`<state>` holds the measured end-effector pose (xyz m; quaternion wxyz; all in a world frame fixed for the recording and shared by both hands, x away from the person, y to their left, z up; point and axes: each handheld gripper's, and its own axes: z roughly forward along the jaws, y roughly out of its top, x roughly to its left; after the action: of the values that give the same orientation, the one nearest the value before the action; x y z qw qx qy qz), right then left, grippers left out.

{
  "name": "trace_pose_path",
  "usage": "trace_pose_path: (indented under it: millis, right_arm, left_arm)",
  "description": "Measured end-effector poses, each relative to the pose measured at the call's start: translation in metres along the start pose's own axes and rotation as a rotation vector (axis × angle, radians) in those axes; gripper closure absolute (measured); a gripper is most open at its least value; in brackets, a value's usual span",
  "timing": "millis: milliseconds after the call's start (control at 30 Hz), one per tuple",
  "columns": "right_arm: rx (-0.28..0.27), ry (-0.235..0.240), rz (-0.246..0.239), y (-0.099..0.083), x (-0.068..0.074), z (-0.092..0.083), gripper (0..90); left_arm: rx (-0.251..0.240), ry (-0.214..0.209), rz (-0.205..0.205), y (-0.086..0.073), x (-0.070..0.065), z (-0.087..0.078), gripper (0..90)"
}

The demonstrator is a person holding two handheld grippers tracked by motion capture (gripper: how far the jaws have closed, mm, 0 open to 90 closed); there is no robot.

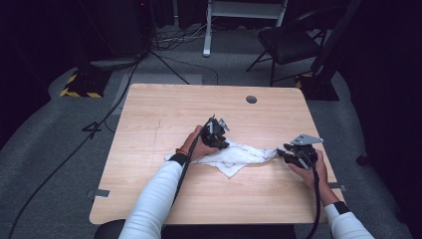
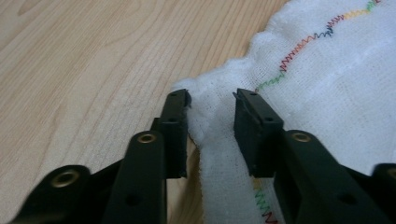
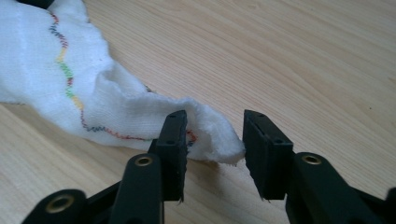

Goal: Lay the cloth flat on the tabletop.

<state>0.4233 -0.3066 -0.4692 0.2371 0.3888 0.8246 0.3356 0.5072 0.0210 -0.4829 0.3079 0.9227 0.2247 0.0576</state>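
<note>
The white cloth (image 1: 234, 155) lies rumpled on the counter (image 1: 149, 119), unfolded. At its 9 o'clock end, the left hand-held gripper (image 2: 212, 100) straddles a bunched fold, apparently unpinched; at 3 o'clock, the right hand-held gripper (image 3: 215, 123) gapes around a corner, not gripping.

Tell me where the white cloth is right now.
In the high view the white cloth lies rumpled on the wooden table, right of centre, stretched between the left gripper and right gripper.
</note>
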Motion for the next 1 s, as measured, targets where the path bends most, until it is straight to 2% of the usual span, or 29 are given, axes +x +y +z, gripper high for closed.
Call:
trace_pose_path:
  millis: [33, 100, 200, 333, 367, 433, 500, 667, 767, 867, 1000]
  right_arm:
    - [-0.007, 0.007, -0.004, 0.001, 0.002, -0.002, 57.6]
    - [-0.051, 0.063, -0.029, 0.006, 0.009, -0.010, 57.7]
    - [-0.099, 0.121, -0.089, 0.013, 0.025, -0.020, 58.8]
    - [-0.119, 0.194, -0.165, 0.021, 0.051, -0.023, 58.6]
    - [-0.124, 0.212, -0.168, 0.022, 0.056, -0.022, 59.1]
    - [-0.132, 0.279, -0.193, 0.025, 0.068, -0.021, 59.6]
    - [-0.108, 0.290, -0.251, 0.029, 0.086, -0.017, 57.0]
    - [-0.121, 0.364, -0.284, 0.037, 0.111, -0.010, 55.7]
    - [-0.092, 0.429, -0.328, 0.040, 0.128, 0.004, 56.6]
    - [-0.061, 0.451, -0.349, 0.041, 0.138, 0.020, 56.5]
    - [-0.020, 0.459, -0.346, 0.042, 0.143, 0.039, 56.0]
  left_arm:
    - [-0.005, -0.008, 0.011, -0.001, 0.000, 0.000, 77.4]
    - [-0.015, 0.001, 0.014, -0.002, 0.000, 0.000, 85.5]
    - [-0.022, 0.034, 0.010, -0.003, 0.001, -0.001, 86.8]
    - [-0.053, 0.064, -0.022, -0.005, 0.006, -0.009, 87.2]
    - [-0.058, 0.065, -0.029, -0.005, 0.008, -0.011, 87.3]
    - [-0.056, 0.080, -0.034, -0.007, 0.011, -0.015, 87.3]
    - [-0.057, 0.095, -0.045, -0.009, 0.014, -0.016, 87.4]
    - [-0.075, 0.119, -0.080, -0.016, 0.022, -0.022, 87.4]
    - [-0.081, 0.133, -0.090, -0.020, 0.027, -0.026, 87.4]
    - [-0.080, 0.150, -0.109, -0.027, 0.034, -0.032, 87.5]
    - [-0.081, 0.167, -0.129, -0.036, 0.041, -0.038, 87.5]
